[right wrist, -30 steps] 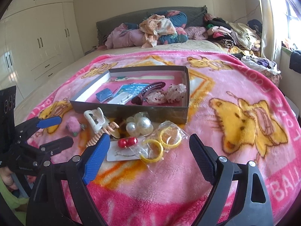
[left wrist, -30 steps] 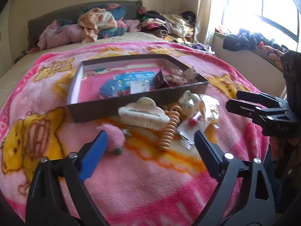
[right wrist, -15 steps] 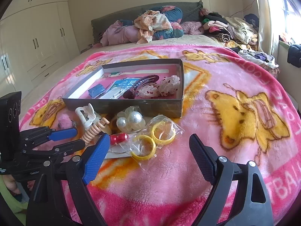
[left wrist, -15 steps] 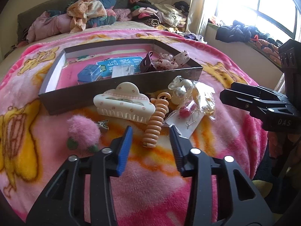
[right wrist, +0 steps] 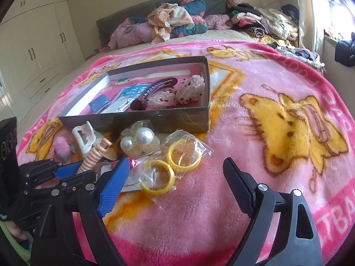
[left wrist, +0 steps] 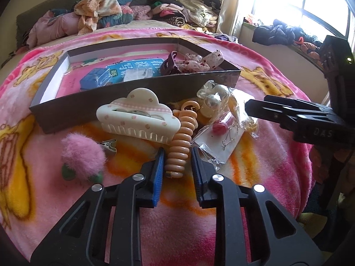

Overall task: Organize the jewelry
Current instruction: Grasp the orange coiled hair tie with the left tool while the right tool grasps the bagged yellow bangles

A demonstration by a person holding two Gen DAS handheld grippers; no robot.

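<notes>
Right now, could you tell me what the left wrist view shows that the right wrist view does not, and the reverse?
Only the left wrist view shows the window and the small metal clip beside the pink pom-pom. Only the right wrist view shows the white wardrobe and the two yellow bangles clearly in their bag. Both show the box, the cream claw clip and the left gripper shut on the peach spiral hair tie.
</notes>
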